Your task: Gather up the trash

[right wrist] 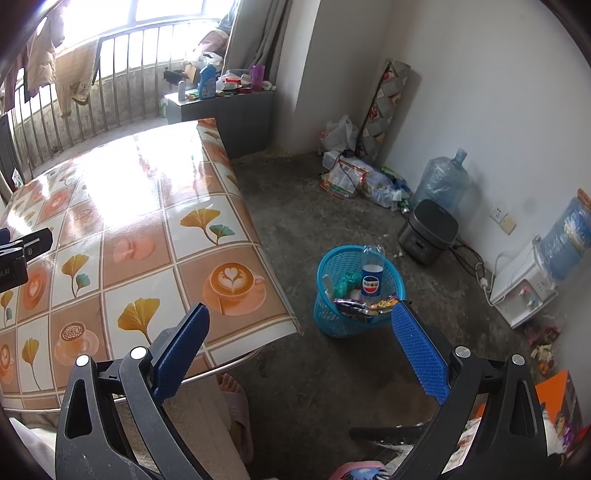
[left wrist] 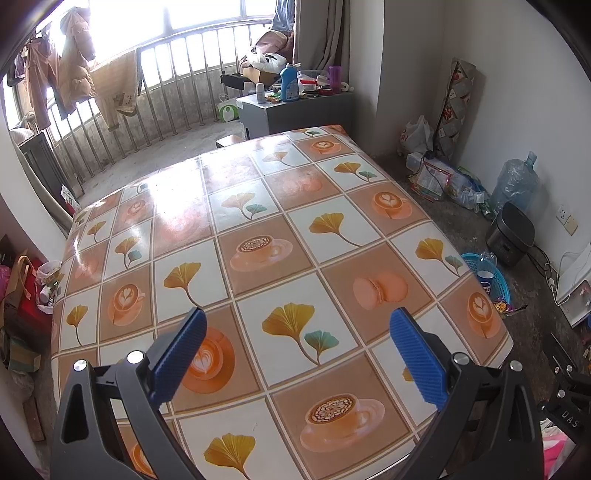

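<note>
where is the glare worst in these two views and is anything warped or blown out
Left wrist view: the window is blown out white, and glare washes out the far left of the table; straight railing bars bow from fisheye distortion. Right wrist view: glare whites out the far table top, while the blue basket and its bottle stay clear; both views darken at the corners.

One basket, one bottle, perhaps two wrappers.

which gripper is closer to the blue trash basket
Right. The right gripper hangs over the floor just off the table edge, the blue basket close ahead. The left gripper is over the tabletop, farther away.
</note>
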The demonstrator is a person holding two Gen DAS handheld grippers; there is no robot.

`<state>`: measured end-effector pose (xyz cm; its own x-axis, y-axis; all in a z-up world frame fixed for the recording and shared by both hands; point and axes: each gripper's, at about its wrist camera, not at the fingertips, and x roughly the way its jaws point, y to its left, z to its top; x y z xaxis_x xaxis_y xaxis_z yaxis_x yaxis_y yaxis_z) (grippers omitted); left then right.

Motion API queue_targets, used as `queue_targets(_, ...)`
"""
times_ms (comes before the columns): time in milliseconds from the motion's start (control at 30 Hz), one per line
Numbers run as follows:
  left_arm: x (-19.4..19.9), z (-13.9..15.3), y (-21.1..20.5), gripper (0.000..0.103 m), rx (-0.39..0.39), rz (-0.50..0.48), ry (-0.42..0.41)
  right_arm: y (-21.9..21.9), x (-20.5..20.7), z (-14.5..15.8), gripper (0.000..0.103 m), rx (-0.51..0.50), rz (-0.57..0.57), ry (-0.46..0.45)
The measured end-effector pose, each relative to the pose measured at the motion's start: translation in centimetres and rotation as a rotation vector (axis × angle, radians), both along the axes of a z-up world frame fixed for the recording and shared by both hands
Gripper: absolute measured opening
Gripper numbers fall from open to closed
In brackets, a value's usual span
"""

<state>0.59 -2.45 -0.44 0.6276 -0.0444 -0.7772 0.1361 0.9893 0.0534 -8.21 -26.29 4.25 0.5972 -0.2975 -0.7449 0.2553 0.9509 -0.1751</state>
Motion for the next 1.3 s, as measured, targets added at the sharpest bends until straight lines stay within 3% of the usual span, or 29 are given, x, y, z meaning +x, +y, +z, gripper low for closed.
queue_targets(1300, -0.05, -0.09, -0.06, 0.097, -0.001, 0.007, 0.002, 0.27, 0.36, 0.16, 0.095, -0.002, 0.004, -0.001)
